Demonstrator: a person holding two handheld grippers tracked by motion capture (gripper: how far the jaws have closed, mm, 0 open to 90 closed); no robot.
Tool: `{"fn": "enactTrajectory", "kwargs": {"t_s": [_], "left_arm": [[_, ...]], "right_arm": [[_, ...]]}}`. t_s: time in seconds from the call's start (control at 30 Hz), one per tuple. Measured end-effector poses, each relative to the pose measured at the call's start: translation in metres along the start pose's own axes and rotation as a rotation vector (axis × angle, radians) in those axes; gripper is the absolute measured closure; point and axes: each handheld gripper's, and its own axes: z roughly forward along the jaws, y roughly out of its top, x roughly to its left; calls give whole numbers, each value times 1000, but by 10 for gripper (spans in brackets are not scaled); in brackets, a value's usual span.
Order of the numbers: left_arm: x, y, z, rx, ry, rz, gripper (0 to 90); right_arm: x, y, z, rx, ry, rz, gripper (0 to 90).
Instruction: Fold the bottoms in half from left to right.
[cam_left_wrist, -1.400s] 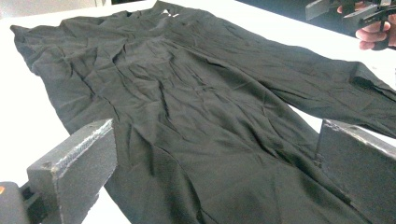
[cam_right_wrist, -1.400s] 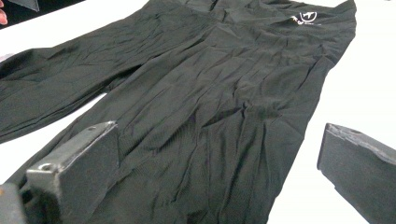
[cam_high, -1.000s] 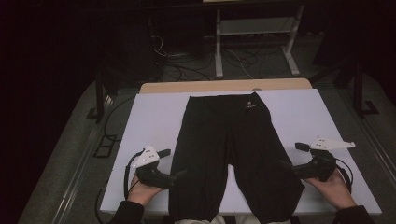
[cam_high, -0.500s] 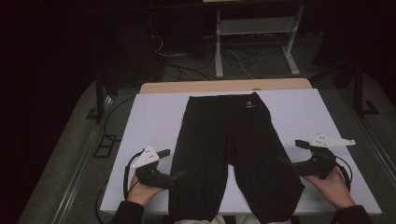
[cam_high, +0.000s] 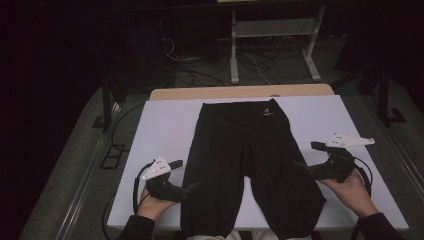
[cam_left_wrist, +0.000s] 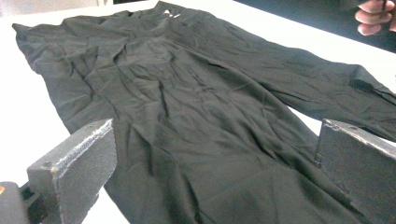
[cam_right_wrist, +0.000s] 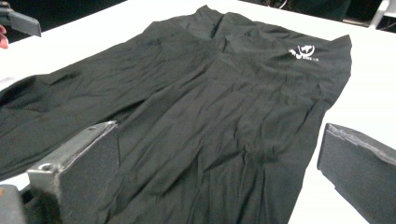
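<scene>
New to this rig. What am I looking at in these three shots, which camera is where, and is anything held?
No robot arm here: a person sits at the table and holds a hand-held gripper in each hand. The high view looks down from above the person's side; the left hand-held gripper is at its left, the right hand-held gripper at its right. The other two pictures come from cameras riding on each tool, looking out between its two black jaws. On the white table lies a pair of black trousers, spread flat, waistband far from the person, with a small white logo near it. Both sets of jaws stand wide open at the outer edges of the trouser legs. Nothing is held.
</scene>
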Motion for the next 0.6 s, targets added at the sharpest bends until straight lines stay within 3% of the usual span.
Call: {"fn": "enactTrajectory", "kwargs": {"t_s": [0.6], "left_arm": [[-5,2,4,-12,-29,-9,0]], "right_arm": [[3,44,24,-3,28,-34,0]]}}
